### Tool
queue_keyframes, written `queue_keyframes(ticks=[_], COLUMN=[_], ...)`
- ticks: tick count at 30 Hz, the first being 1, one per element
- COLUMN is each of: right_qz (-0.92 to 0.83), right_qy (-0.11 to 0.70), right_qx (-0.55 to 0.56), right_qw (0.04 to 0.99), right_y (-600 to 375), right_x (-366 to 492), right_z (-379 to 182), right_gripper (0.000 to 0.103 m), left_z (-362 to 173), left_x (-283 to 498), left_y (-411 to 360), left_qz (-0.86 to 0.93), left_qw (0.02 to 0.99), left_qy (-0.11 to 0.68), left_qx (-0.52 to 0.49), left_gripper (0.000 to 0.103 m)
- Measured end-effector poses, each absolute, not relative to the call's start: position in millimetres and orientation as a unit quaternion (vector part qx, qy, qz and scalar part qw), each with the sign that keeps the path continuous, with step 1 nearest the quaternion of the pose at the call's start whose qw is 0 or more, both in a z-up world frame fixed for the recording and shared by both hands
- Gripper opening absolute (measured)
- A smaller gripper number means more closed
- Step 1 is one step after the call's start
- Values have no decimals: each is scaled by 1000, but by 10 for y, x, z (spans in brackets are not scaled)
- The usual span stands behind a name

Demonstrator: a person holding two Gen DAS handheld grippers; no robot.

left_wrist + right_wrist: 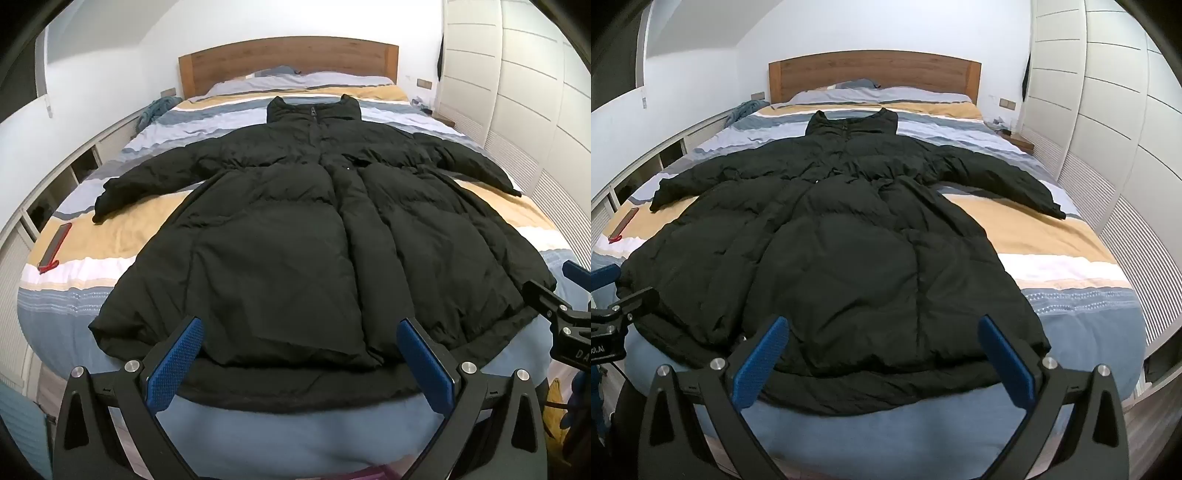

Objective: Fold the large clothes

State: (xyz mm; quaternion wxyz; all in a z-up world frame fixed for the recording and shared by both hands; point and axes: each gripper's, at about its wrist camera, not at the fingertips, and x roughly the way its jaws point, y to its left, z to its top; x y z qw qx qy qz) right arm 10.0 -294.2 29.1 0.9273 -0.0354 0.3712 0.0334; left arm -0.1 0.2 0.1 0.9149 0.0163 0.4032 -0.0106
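Note:
A large black puffer coat [295,236] lies spread flat, front up, on a striped bed [110,229], collar toward the headboard, both sleeves out to the sides, hem at the foot edge. It fills the right wrist view too [842,251]. My left gripper [299,332] is open and empty, hovering just above the hem near its middle. My right gripper [882,332] is open and empty above the hem's right part. The right gripper also shows at the right edge of the left wrist view [554,306]; the left gripper shows at the left edge of the right wrist view [617,295].
A red flat object [55,243] lies on the bed's left side near the left sleeve cuff. A wooden headboard [288,59] and pillows are at the far end. White wardrobes [1108,129] line the right; low shelving [55,177] runs along the left.

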Motion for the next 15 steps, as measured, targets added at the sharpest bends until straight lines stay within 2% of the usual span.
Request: queue_keyframes(ticks=[15], right_qz=[31], right_qy=[374], right_qx=[-40], right_qw=[926], right_y=[-2951], right_x=[119], right_z=[276], right_gripper=[103], left_z=[-60], left_x=[5], left_y=[-17], left_qz=[-8], left_qw=[912], left_qy=[409], left_qx=[17], left_gripper=[102])
